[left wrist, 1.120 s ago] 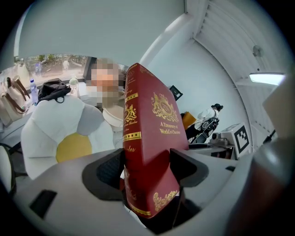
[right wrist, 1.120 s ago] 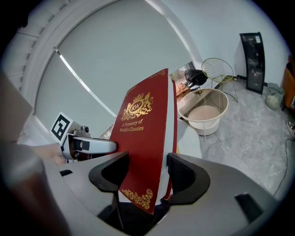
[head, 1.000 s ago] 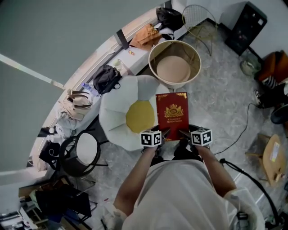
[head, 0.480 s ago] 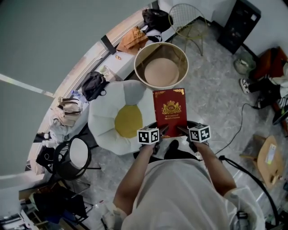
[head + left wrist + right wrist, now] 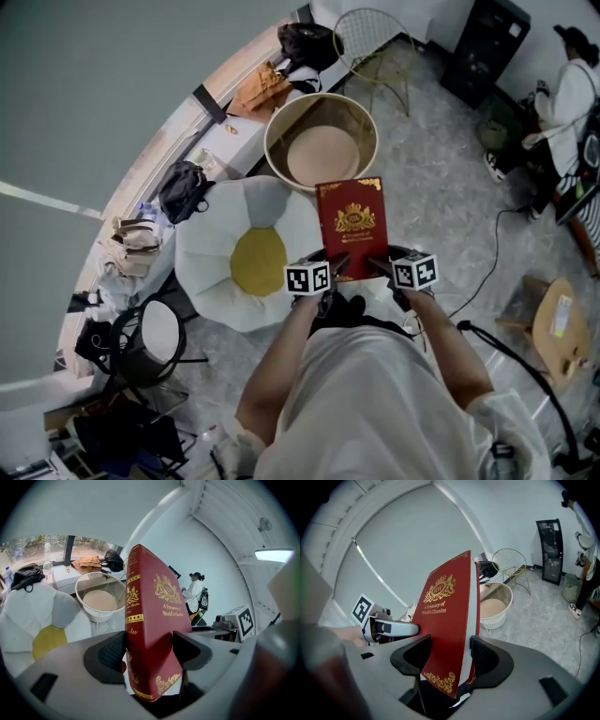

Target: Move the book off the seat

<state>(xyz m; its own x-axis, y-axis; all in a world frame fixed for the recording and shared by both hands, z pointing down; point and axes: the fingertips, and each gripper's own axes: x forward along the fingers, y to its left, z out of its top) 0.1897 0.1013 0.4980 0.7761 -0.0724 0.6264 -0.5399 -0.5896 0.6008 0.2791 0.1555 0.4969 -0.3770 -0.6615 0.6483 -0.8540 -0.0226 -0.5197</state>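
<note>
A dark red book with gold print (image 5: pixel 352 221) is held in the air in front of the person. My left gripper (image 5: pixel 336 271) is shut on its near left corner, and my right gripper (image 5: pixel 375 267) is shut on its near right corner. In the left gripper view the red book (image 5: pixel 150 620) stands between the two jaws, spine toward the camera. The right gripper view shows the book (image 5: pixel 449 620) clamped the same way, cover facing left. The seat, a white flower-shaped cushion with a yellow centre (image 5: pixel 246 258), lies to the left and below the book.
A round cream tub (image 5: pixel 322 142) stands on the floor beyond the book. A gold wire chair (image 5: pixel 375 42) and a black panel (image 5: pixel 485 47) are farther back. A person in white (image 5: pixel 570 89) is at the far right. Bags lie along the window ledge (image 5: pixel 183 187).
The book has stayed in both grippers while the view shifted: the cushion and tub slid left and down the picture, and a person in white has come into view at the far right.
</note>
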